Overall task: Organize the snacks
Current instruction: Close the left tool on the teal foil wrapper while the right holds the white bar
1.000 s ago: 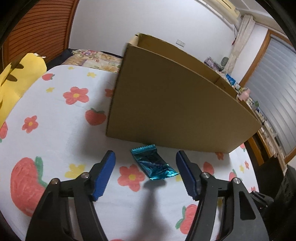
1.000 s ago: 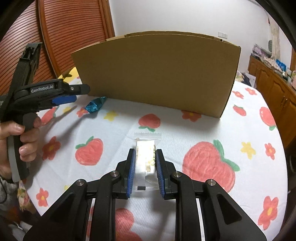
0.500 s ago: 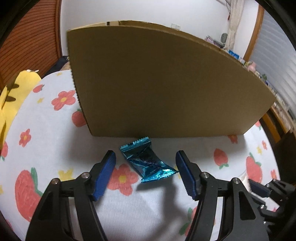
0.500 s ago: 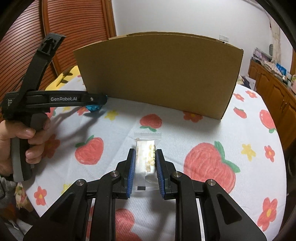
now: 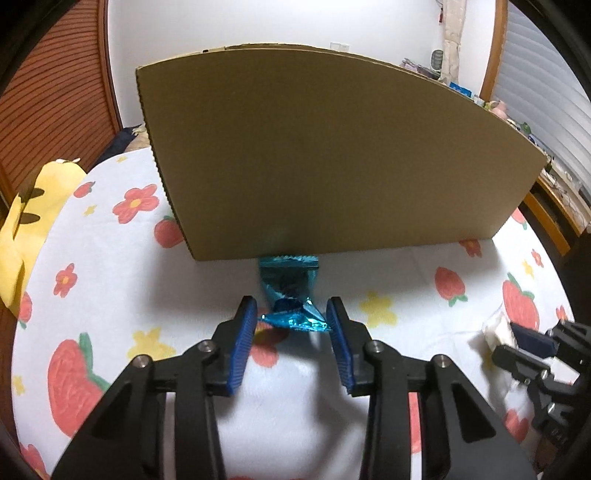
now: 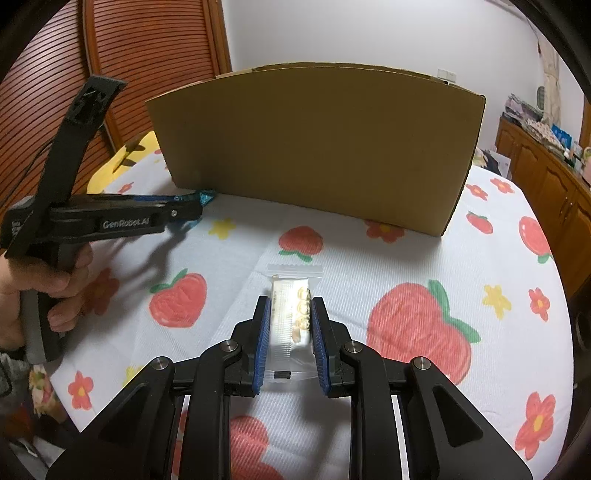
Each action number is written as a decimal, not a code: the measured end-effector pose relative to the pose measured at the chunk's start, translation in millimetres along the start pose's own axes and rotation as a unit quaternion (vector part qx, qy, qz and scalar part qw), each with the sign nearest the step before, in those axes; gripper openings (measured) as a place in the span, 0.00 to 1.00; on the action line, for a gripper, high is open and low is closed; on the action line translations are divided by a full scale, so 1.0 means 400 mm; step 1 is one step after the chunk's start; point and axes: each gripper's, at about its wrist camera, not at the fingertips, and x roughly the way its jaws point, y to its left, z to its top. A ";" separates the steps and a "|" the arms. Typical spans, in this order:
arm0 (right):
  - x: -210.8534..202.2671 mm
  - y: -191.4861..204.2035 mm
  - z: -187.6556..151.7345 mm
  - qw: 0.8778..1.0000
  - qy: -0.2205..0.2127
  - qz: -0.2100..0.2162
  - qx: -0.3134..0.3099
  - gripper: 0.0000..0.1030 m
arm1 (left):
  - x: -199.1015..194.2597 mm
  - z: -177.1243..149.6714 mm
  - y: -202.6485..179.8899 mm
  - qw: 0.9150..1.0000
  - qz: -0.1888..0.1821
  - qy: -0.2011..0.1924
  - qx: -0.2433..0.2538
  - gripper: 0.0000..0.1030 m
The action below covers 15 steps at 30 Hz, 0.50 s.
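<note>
Yellow fabric with dark marks lies at the far left edge of the table, beside the slatted wooden door. Next comes the left gripper, its blue pads closing around the near, twisted end of the blue foil snack; the right pad looks to be touching the wrapper, the left one just beside it (whether the grip is firm cannot be told). The far end of that snack touches the base of the cardboard box, whose tall blank wall stands straight ahead of both grippers and hides its own inside.

Further right, the right gripper is clamped on a clear-wrapped pale snack, which lies on the cloth well short of the box. From that camera the person's hand is seen wrapped around the left tool's handle.

Underneath everything is a white tablecloth printed with strawberries and red and yellow flowers. At the right of the room a wooden cabinet carries small clutter along its top, below a white wall.
</note>
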 end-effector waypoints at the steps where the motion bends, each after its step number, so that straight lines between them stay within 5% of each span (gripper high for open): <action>1: 0.000 0.000 0.000 1.000 0.000 0.000 0.000 0.19 | -0.002 -0.002 0.002 1.000 0.000 -0.001 0.002 0.35; 15: 0.003 -0.002 0.001 1.000 0.002 0.002 0.002 0.19 | -0.050 -0.051 0.033 1.000 -0.026 -0.013 0.006 0.32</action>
